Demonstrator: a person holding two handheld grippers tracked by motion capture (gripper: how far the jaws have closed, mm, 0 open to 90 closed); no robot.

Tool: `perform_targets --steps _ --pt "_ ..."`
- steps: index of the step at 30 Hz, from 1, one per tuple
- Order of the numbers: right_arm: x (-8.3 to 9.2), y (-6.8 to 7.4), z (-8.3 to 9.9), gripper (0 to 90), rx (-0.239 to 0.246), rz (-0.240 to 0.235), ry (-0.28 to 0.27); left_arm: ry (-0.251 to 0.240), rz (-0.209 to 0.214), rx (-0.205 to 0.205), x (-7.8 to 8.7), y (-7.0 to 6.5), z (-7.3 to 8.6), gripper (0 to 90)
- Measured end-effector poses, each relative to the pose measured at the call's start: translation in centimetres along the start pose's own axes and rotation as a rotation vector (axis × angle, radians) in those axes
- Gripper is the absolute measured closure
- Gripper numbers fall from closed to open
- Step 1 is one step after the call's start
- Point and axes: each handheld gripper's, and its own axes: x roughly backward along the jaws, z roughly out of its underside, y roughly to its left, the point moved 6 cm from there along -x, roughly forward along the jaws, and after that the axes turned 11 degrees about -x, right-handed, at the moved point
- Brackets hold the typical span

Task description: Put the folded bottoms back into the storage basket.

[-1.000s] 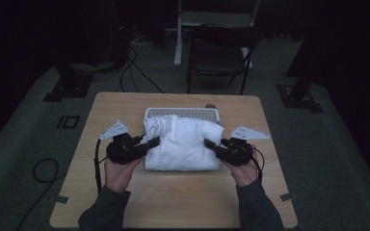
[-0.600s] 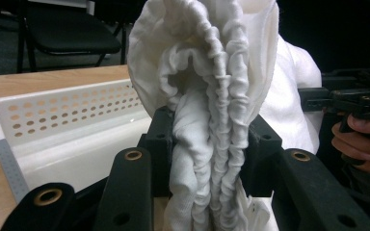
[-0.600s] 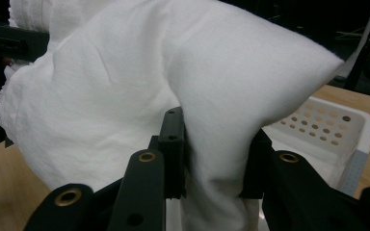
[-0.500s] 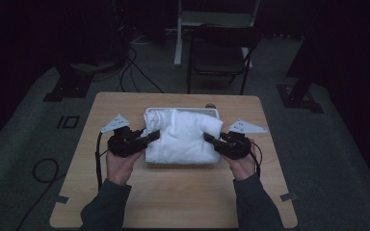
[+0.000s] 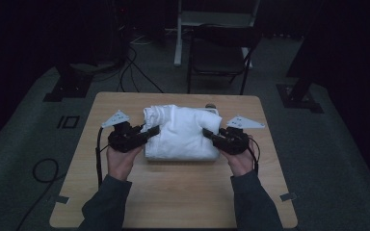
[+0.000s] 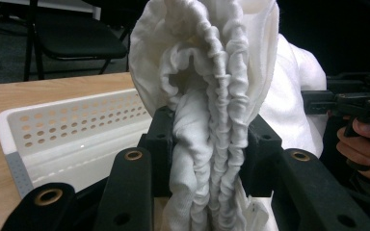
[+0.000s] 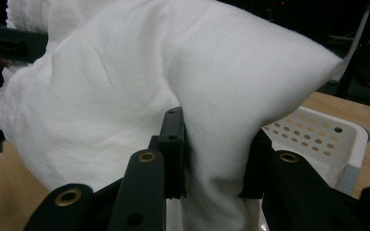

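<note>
Two tools are gripping one white folded cloth [image 5: 183, 132], which I am holding over the white perforated basket [image 6: 72, 127] near the far edge of the wooden worktop [image 5: 173, 192]. My left tool [image 5: 149, 132] is clamping the cloth's left end: in the left gripper view, the jaws are pressing on a bunched stack of ruffled edges that is rising upright between them. My right tool [image 5: 209, 135] is clamping the cloth's right end (in the right gripper view, a thick smooth fold is sitting pinched between the jaws, with the rest of the cloth billowing up and to the left). Both tools are pointing inward toward each other, with the cloth spanning the gap between them. The basket is lying directly beneath and behind the cloth; its perforated wall is showing just beside the jaws in both gripper views. My left hand [image 5: 121, 161] and right hand [image 5: 240, 161] are gripping the tool bodies above the worktop. A dark chair [image 5: 219, 53] is standing on the floor beyond the worktop.
</note>
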Motion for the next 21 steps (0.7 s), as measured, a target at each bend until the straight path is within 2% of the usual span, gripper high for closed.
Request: perform_targets --steps 21 --pt "-1.5 -0.8 -1.0 70.4 0.001 0.028 0.004 -0.004 -0.034 0.016 -1.3 1.5 -0.5 62.9"
